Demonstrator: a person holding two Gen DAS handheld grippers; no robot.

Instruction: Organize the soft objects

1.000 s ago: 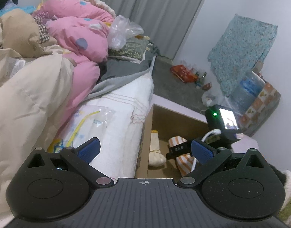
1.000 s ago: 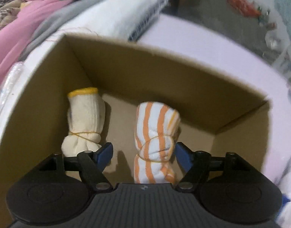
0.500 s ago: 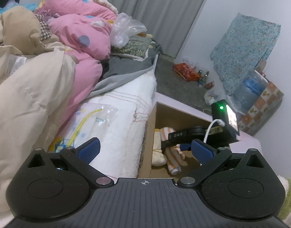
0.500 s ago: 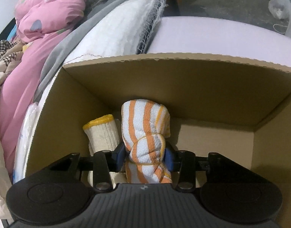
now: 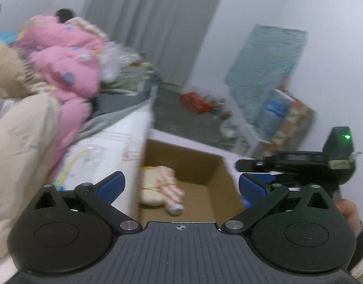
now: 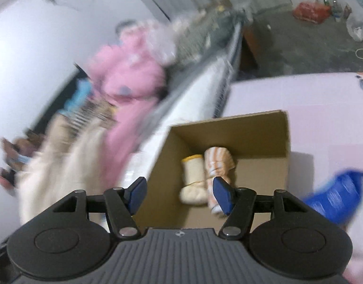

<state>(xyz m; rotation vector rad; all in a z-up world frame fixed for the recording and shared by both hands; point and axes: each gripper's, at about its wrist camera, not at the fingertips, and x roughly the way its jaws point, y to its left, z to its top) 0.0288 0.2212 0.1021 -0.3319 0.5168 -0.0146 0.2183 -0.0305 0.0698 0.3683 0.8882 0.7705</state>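
Right gripper (image 6: 179,195) is held raised and angled downward, blue pads parted, nothing gripped between them; its jaws have just been opening. Left gripper (image 5: 180,185) is held wide open and empty, tilted downward. A hand (image 5: 349,215) is glimpsed at the right edge.

A lived-in home bedroom, shown by a bed (image 5: 124,137) heaped with a puffy pink spotted quilt (image 5: 70,75) and a cream padded duvet (image 5: 20,137), long grey curtains (image 5: 155,23) behind, and clutter along the grey floor (image 6: 306,47).
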